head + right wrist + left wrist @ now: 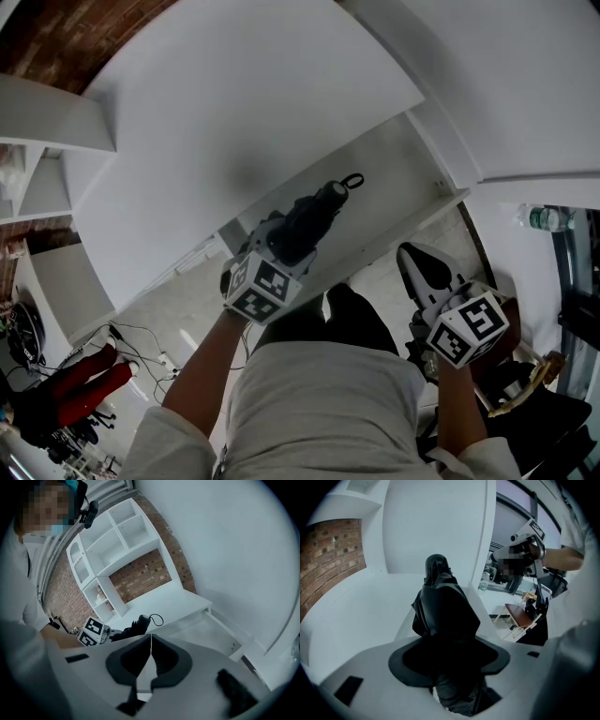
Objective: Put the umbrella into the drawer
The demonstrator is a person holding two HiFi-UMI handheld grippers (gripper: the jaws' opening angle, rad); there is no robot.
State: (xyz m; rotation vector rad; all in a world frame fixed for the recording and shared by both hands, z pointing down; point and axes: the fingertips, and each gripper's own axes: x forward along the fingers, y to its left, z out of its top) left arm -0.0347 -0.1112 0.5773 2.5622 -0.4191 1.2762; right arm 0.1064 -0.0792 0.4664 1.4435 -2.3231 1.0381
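Observation:
A black folded umbrella (314, 217) hangs over the open white drawer (398, 173), its handle and wrist loop pointing away from me. My left gripper (281, 242) is shut on the umbrella's fabric body; in the left gripper view the umbrella (443, 606) fills the gap between the jaws of the left gripper (447, 660). My right gripper (422, 267) hovers to the right of the drawer's front edge with its jaws together and nothing in them. The right gripper view shows the right gripper (151, 656), the umbrella (136, 624) and the drawer (211, 632) beyond it.
A white cabinet top (244, 112) runs behind the drawer. White shelves (112, 550) stand against a brick wall (140, 576). A water bottle (546, 217) lies at the right. Cables and a red object (89, 375) are on the floor at left; a wooden chair (520, 616) is nearby.

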